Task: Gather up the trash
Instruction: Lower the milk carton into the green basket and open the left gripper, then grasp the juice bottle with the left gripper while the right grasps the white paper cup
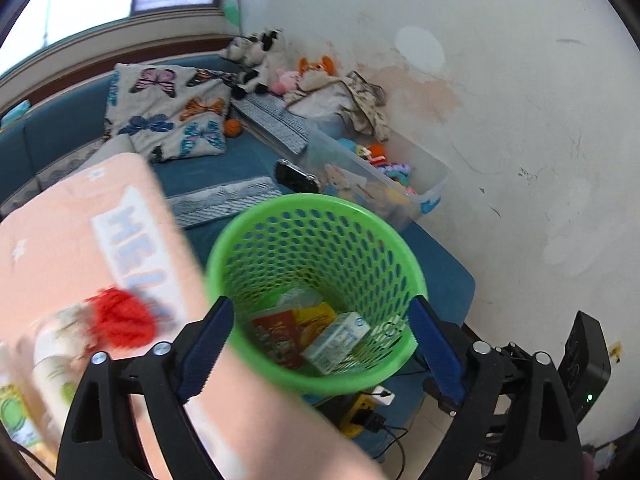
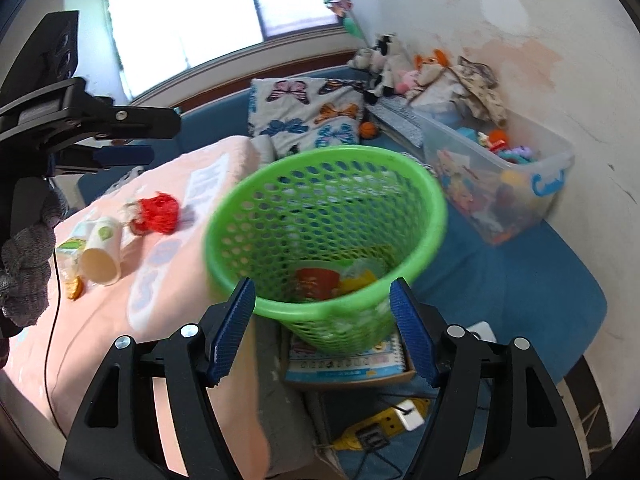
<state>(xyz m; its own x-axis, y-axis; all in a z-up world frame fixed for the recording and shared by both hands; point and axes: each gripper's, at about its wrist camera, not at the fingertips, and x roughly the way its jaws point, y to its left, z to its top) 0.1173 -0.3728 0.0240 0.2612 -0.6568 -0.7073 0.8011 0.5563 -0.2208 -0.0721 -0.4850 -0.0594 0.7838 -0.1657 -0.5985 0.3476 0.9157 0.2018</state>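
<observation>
A green mesh waste basket [image 1: 316,264] stands beside a peach-covered table; it also shows in the right wrist view [image 2: 326,216]. Inside lie a red packet [image 1: 280,336], a yellow packet [image 1: 316,316] and a white carton [image 1: 340,340]. My left gripper [image 1: 320,352] is open and empty just above the basket's near rim. My right gripper [image 2: 324,332] is open and empty in front of the basket. On the table lie a red crumpled wrapper [image 2: 158,212], a paper cup [image 2: 102,250] on its side and small wrappers [image 2: 72,248]. The left gripper shows at the left edge [image 2: 100,136].
A peach cloth with "HELLO" lettering [image 2: 120,320] covers the table. A blue sofa [image 2: 520,280] holds a butterfly cushion [image 2: 308,116], stuffed toys [image 2: 384,60] and a clear toy bin [image 2: 504,168]. A power strip [image 2: 384,424] and notebook [image 2: 348,364] lie below the basket.
</observation>
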